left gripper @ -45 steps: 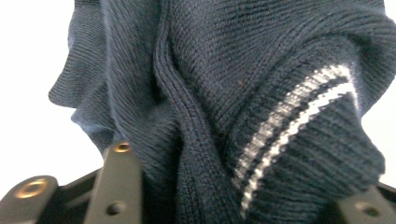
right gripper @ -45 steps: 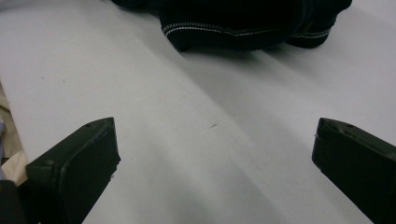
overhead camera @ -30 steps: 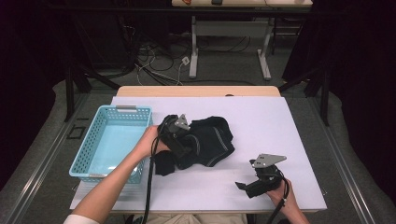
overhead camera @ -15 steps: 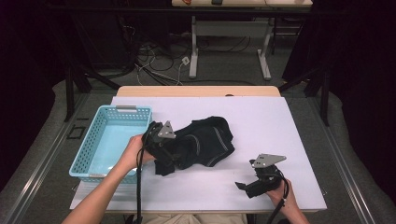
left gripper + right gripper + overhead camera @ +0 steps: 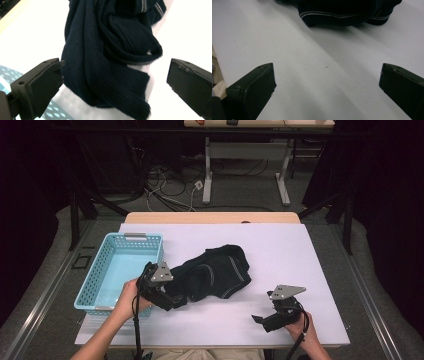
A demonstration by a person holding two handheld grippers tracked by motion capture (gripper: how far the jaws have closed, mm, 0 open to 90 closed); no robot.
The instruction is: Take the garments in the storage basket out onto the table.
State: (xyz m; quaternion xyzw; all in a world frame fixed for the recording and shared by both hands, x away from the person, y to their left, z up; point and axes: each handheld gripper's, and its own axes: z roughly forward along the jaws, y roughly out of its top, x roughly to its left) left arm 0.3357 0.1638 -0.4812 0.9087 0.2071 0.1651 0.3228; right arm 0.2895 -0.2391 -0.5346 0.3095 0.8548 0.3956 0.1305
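Left hand-held gripper nearer the basket than before, agape over dark garment.

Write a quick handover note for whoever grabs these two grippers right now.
Left gripper: jaws open, one on each side of the near end of the dark ribbed garment; not clamped.
Right gripper: open, holding nothing, resting on the white tabletop toward the near right edge.
The garment lies crumpled mid-table, right of the blue basket, which holds nothing.
Done: left gripper lined up on the cloth.
Left: probably close on it and move it, perhaps into the basket.
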